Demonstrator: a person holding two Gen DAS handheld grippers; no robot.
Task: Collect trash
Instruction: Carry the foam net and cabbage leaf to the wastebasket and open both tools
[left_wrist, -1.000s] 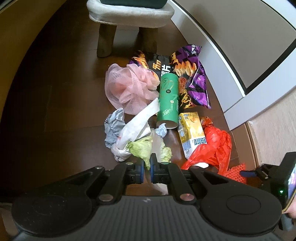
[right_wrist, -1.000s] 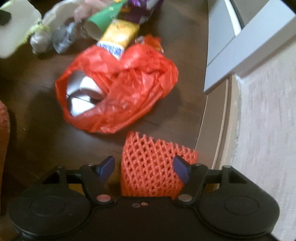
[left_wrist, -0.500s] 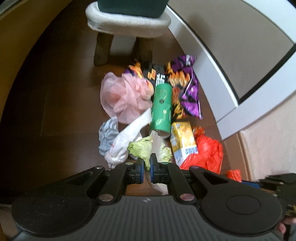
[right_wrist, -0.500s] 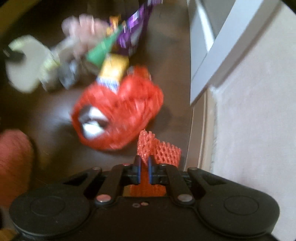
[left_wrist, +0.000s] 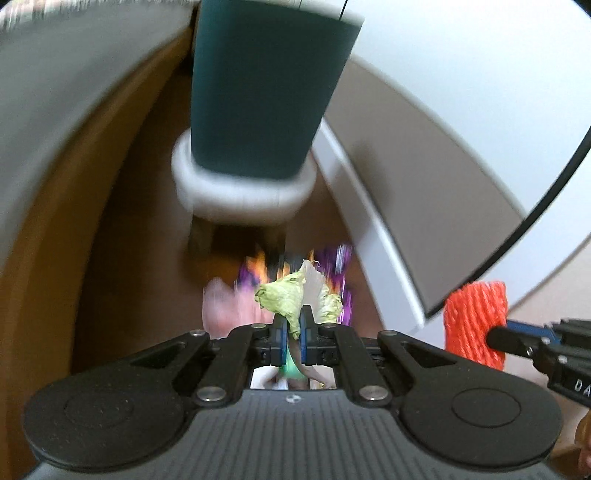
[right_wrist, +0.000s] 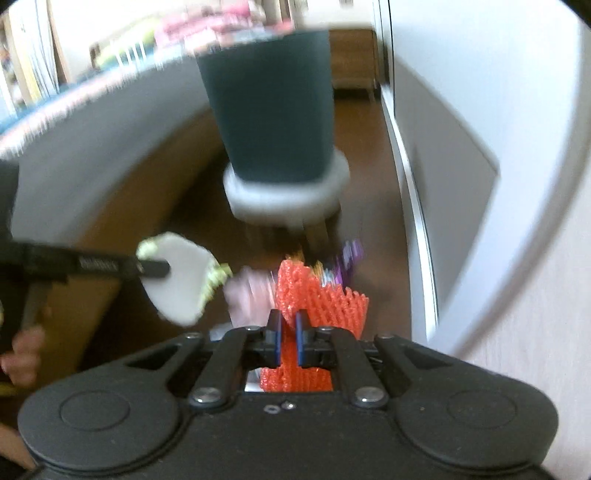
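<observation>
Left wrist view: we are clamping left gripper (left_wrist: 291, 328) fingers on green wrapper (left_wrist: 286, 299), right gripper (right_wrist: 288, 332) fingers on orange foam net (right_wrist: 317, 302); both unbinned, dark bin (left_wrist: 266, 92) ahead, snack bags (left_wrist: 340, 266) remaining on floor.

Black hand-held gripper (left_wrist: 291, 328), blue pads (left_wrist: 283, 334)

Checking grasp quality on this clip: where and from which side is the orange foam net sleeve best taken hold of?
By its thin flattened wall near one end, approached edge-on from the open end. The orange foam net sleeve is soft mesh that collapses flat, so narrow fingers can pinch it. The right gripper is shut on it just this way, the rest of the sleeve standing free beyond the grip.
</observation>
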